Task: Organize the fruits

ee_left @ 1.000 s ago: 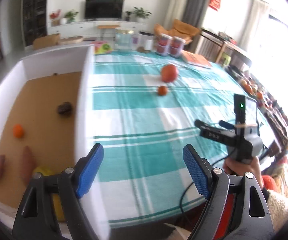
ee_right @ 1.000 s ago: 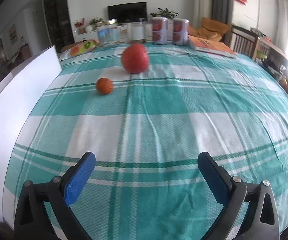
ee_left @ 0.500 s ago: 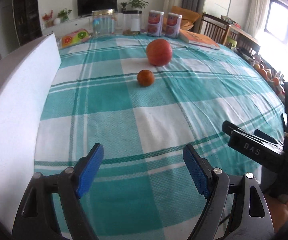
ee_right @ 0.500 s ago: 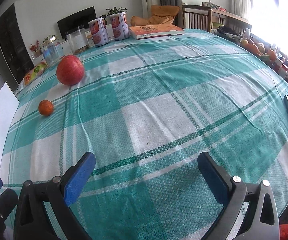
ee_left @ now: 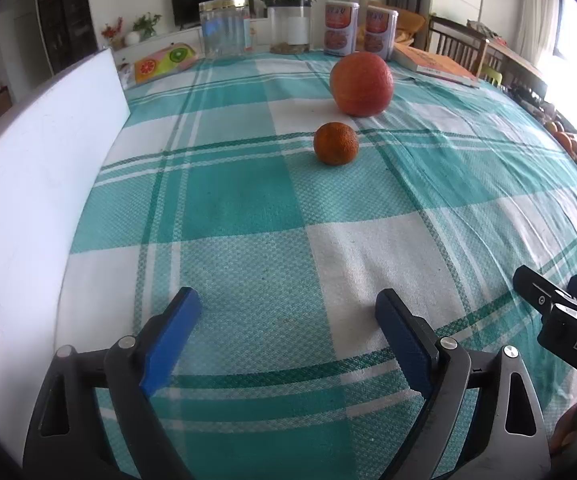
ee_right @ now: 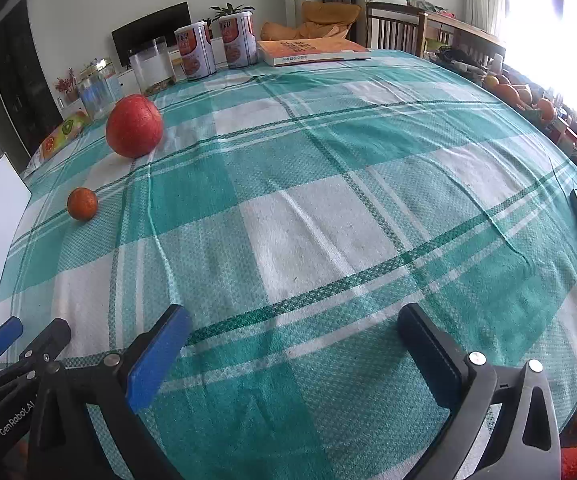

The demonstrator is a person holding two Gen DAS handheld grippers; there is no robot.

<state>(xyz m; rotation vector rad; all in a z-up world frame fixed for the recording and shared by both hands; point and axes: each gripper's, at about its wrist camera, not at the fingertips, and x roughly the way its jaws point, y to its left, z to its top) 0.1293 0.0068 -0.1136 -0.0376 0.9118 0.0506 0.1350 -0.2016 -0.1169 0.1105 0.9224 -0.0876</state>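
Resting on the checked counter (ee_left: 248,208), the small mandarin (ee_left: 335,143) looks light, firm, prone to roll; pinch its widest middle. Behind sits a heavier grapefruit (ee_left: 361,83). Left gripper (ee_left: 284,320) is opening, empty; right gripper (ee_right: 294,332) gapes, empty.

Black left gripper (ee_left: 288,320), blue pads, silver screws, right gripper (ee_right: 294,334) alike

The right hand-held gripper (ee_right: 294,332) sits at the bottom of the frame, blue pads wide apart with only checked cloth between them. At the lower left edge the left hand-held gripper (ee_right: 28,330) pokes in. On the bench (ee_right: 328,216), a small orange (ee_right: 82,203) lies at mid-left, a big red fruit (ee_right: 134,126) above it, apart. Two tins (ee_right: 216,46) and a book (ee_right: 312,51) stand along the top.
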